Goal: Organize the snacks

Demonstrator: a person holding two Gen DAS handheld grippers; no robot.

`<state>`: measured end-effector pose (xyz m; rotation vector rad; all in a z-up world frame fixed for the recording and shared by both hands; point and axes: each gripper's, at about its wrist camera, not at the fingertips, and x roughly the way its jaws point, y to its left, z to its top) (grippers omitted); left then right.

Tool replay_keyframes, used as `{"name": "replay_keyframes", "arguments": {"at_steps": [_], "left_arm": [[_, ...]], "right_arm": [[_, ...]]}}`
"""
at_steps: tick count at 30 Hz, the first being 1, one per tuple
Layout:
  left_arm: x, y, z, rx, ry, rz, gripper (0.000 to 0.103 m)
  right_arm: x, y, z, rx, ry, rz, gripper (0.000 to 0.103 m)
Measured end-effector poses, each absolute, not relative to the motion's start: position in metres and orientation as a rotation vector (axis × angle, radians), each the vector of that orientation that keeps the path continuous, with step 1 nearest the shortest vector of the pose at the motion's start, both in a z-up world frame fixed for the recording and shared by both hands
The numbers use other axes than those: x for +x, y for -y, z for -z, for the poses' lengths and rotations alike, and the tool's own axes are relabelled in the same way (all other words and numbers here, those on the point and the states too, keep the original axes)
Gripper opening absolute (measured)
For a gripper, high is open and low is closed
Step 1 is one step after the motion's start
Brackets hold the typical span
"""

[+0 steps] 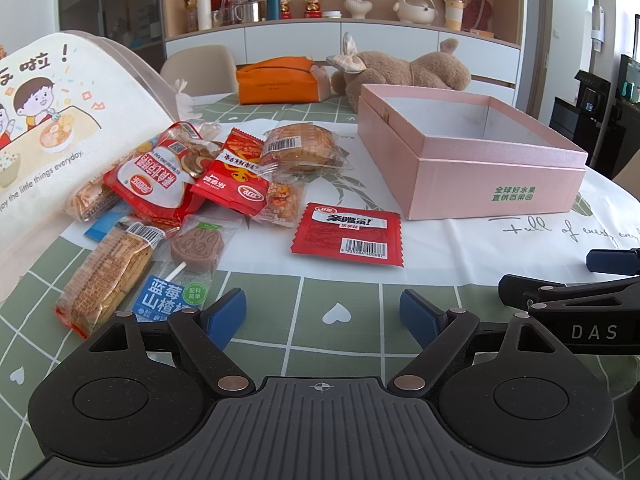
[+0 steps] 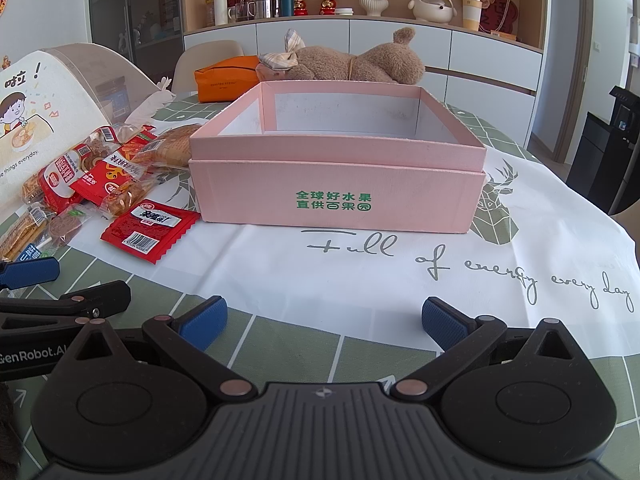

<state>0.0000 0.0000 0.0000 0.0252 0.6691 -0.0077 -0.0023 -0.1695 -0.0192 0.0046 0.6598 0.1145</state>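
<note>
Fingers of both grippers are spread and hold nothing: left gripper [image 1: 322,314] hovers over the desk [image 1: 340,344] near the snacks [image 1: 192,188]; right gripper [image 2: 322,320] faces the pink box [image 2: 336,184]. Box appears empty, so sorting has likely not begun. Next move: advance left gripper to the lone red packet [image 1: 347,234], pinch one edge, transfer to box

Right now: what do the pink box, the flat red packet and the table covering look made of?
Pink box: likely rigid paperboard, faintly shimmery pink wrap, white liner; crisp folded edges.
Flat red packet: glossy plastic film, probably foil-lined; serrated ends, sheen.
Table covering: printed cloth or vinyl, matte; cannot tell which.
</note>
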Motion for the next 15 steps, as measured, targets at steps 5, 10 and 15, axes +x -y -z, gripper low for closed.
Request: {"name": "replay_keyframes", "arguments": {"at_steps": [5, 10, 15], "left_arm": [[0.001, -0.003, -0.003, 0.015, -0.686, 0.018, 0.088], [0.013, -0.022, -0.025, -0.019, -0.859, 0.089, 0.076], [0.02, -0.066, -0.059, 0.044, -0.866, 0.08, 0.075]], "right_arm": [[-0.002, 0.172, 0.018, -0.002, -0.674, -0.125, 0.103], [0.011, 0.176, 0.009, -0.026, -0.784, -0.191, 0.103], [0.032, 0.165, -0.004, -0.028, -0.918, -0.234, 0.091]]}}
